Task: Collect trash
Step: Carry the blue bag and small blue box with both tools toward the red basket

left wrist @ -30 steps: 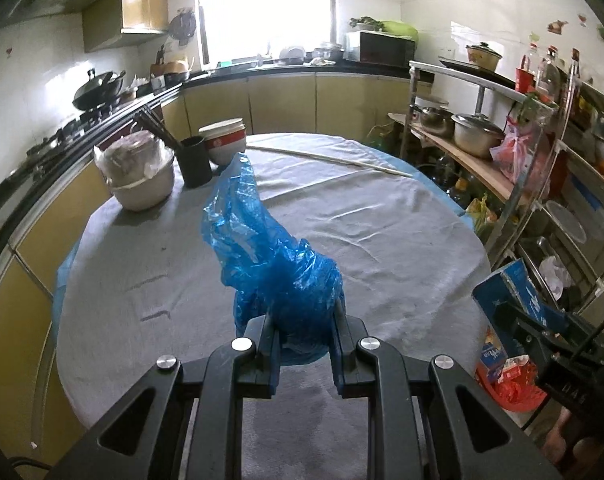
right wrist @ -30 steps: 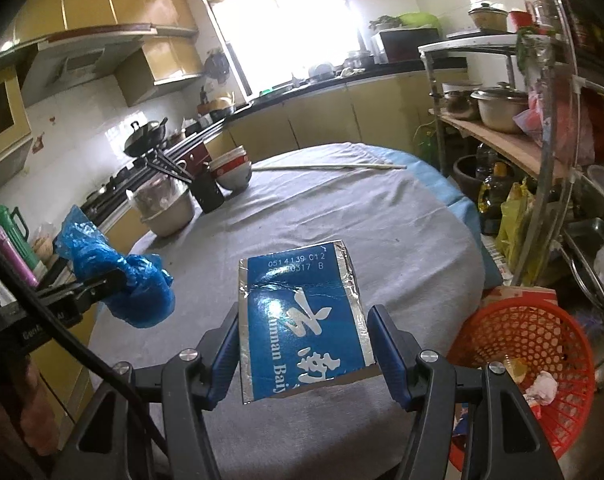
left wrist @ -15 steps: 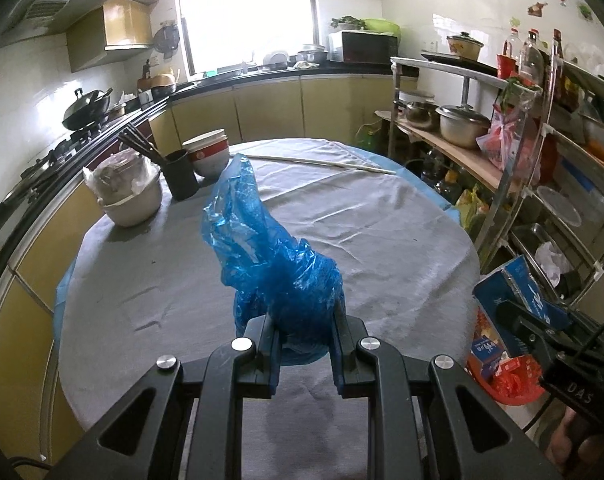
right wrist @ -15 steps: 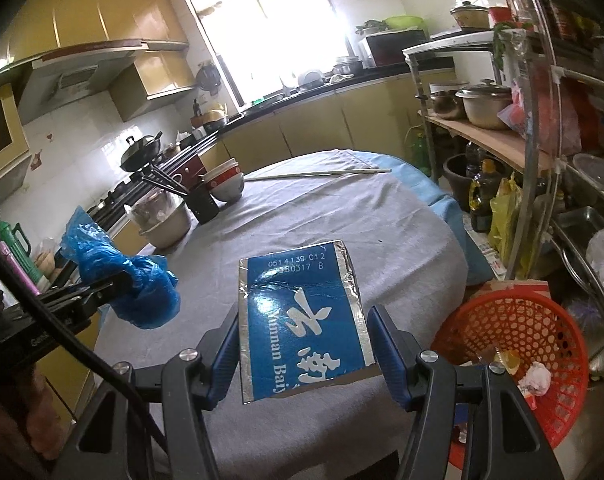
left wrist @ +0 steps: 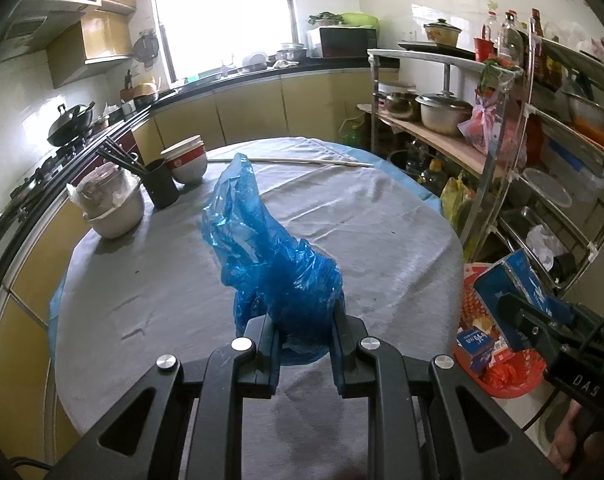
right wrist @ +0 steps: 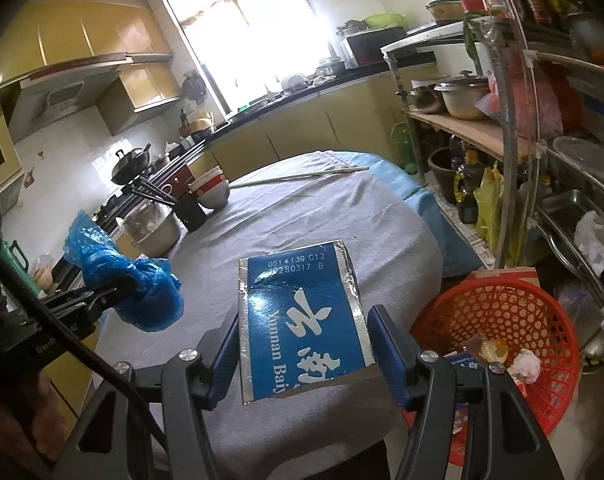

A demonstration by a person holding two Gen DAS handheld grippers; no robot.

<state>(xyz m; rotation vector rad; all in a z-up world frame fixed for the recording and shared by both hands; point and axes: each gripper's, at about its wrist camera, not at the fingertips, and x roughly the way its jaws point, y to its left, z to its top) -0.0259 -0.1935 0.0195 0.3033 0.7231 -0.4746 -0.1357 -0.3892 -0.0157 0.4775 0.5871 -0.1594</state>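
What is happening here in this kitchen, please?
A person is collecting trash with tongs in each hand. The left tongs are shut on a crumpled blue plastic bag, held above the grey-covered table. The right tongs grip a flattened blue carton near the table's edge. A red basket on the floor beside the table already holds some scraps; neither piece is in it yet.

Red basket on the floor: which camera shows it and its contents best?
The right wrist view: the red basket shows nearly whole, its mesh and scraps visible, beside the table. In the left wrist view the right hand-held gripper and its blue box cover most of it.
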